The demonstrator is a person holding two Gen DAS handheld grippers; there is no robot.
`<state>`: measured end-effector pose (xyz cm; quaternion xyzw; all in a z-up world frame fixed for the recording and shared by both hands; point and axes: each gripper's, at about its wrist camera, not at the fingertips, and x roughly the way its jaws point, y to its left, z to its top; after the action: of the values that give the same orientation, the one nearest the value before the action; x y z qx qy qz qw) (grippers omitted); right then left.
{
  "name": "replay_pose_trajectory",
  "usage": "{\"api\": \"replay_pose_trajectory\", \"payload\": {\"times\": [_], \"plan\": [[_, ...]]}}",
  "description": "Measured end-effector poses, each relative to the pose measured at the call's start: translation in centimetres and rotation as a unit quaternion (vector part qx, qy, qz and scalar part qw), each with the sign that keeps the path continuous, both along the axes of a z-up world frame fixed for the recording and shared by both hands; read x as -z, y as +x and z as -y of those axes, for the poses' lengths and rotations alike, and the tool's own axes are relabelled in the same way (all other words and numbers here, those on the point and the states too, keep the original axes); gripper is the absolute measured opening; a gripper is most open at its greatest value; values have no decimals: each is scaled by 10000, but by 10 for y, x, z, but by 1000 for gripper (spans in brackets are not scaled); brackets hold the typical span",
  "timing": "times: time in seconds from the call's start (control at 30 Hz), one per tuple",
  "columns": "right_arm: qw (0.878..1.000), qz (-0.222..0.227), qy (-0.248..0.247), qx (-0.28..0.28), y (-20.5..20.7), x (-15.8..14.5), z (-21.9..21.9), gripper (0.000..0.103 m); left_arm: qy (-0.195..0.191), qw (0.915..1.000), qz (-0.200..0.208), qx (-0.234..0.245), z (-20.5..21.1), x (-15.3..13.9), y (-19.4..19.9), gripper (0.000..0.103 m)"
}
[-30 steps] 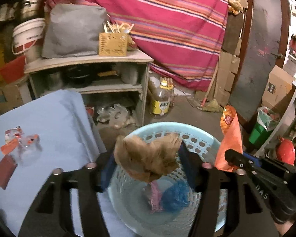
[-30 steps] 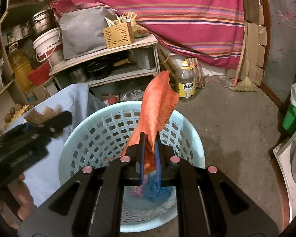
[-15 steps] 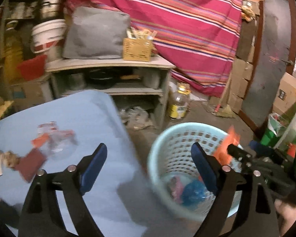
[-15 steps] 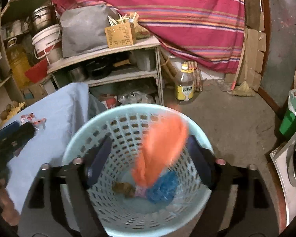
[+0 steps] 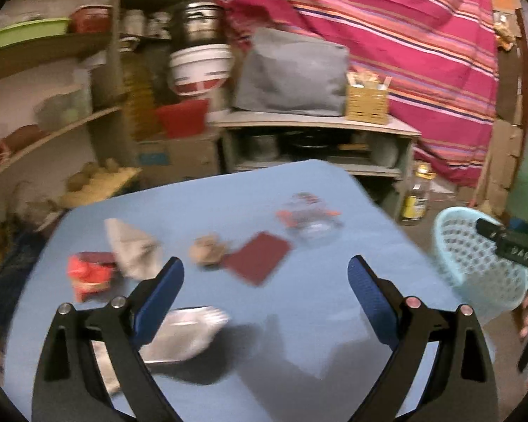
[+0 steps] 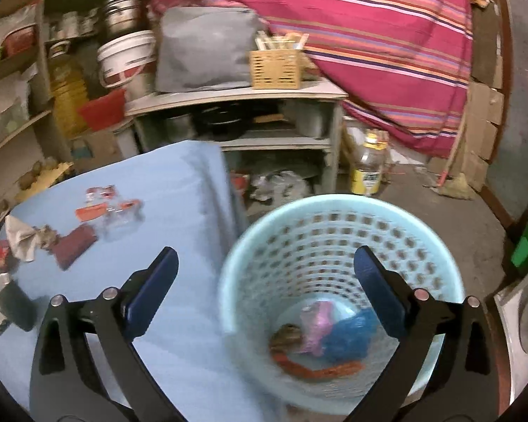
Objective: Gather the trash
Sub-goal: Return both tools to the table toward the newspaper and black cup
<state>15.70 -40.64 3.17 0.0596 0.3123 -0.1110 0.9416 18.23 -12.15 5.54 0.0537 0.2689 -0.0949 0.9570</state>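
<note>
My left gripper [image 5: 265, 281] is open and empty above the blue table [image 5: 316, 316]. On the table lie a silver wrapper [image 5: 183, 334], a maroon packet [image 5: 257, 258], a brown crumpled wad [image 5: 207, 249], a grey-white rag [image 5: 132, 248], a red wrapper [image 5: 88, 274] and a clear plastic piece [image 5: 308, 216]. My right gripper [image 6: 265, 274] is open and empty over the light-blue basket [image 6: 341, 207], which holds an orange wrapper [image 6: 316, 371], a brown wad [image 6: 288, 336], pink trash [image 6: 315, 327] and blue trash [image 6: 348, 334]. The basket also shows in the left wrist view [image 5: 475, 263].
A grey shelf unit [image 6: 236, 98] with a grey bag [image 6: 204, 49] and a wicker box [image 6: 276, 65] stands behind the table. An oil bottle [image 6: 369, 165] stands on the floor. A striped cloth [image 6: 369, 35] hangs at the back. Shelves [image 5: 42, 133] are at left.
Both grippers opened and dropped their trash into the basket: the brown wad from the left, the orange wrapper from the right. The left gripper then swung left over the table.
</note>
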Motion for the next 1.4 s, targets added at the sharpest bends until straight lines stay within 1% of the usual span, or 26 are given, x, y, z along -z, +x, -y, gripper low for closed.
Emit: {"api": "replay_pose_trajectory", "payload": {"times": [0.13, 0.2, 0.27, 0.37, 0.5, 0.63, 0.73, 0.8, 0.9, 1.13, 1.33, 1.4], "plan": [[9993, -38, -138, -352, 4, 2, -44, 98, -140, 9987, -112, -472, -58, 8, 4, 93], [9986, -65, -197, -482, 4, 4, -63, 98, -160, 9977, -167, -640, -78, 12, 3, 93], [9976, -82, -166, -661, 4, 5, -83, 98, -117, 9965, -194, -798, -103, 17, 0, 93], [9951, -140, -162, -967, 3, 9, -112, 98, -43, 9951, -186, -967, -127, 19, -5, 93], [9882, -257, -394, -1455, 0, 17, -159, 98, -182, 9930, -137, -1157, -161, 16, -13, 93], [9775, -473, -348, -2025, -2, 30, -206, 98, -192, 9905, -176, -1349, -187, 18, -17, 93], [9708, -584, -468, -2280, -6, 37, -237, 98, -198, 9885, -249, -1477, -206, 24, -20, 93], [9674, -576, -593, -2395, -6, 40, -256, 98, -225, 9871, -308, -1554, -218, 27, -20, 93], [9660, -559, -638, -2442, -2, 41, -274, 98, -262, 9855, -372, -1635, -229, 30, -23, 93], [9688, -591, -395, -2374, 15, 41, -301, 98, -334, 9838, -400, -1714, -246, 34, -26, 93], [9736, -531, -234, -2206, 38, 39, -308, 98, -439, 9828, -473, -1731, -258, 37, -25, 93], [9751, -485, -281, -2147, 47, 36, -310, 98, -469, 9825, -514, -1727, -260, 39, -22, 93]]}}
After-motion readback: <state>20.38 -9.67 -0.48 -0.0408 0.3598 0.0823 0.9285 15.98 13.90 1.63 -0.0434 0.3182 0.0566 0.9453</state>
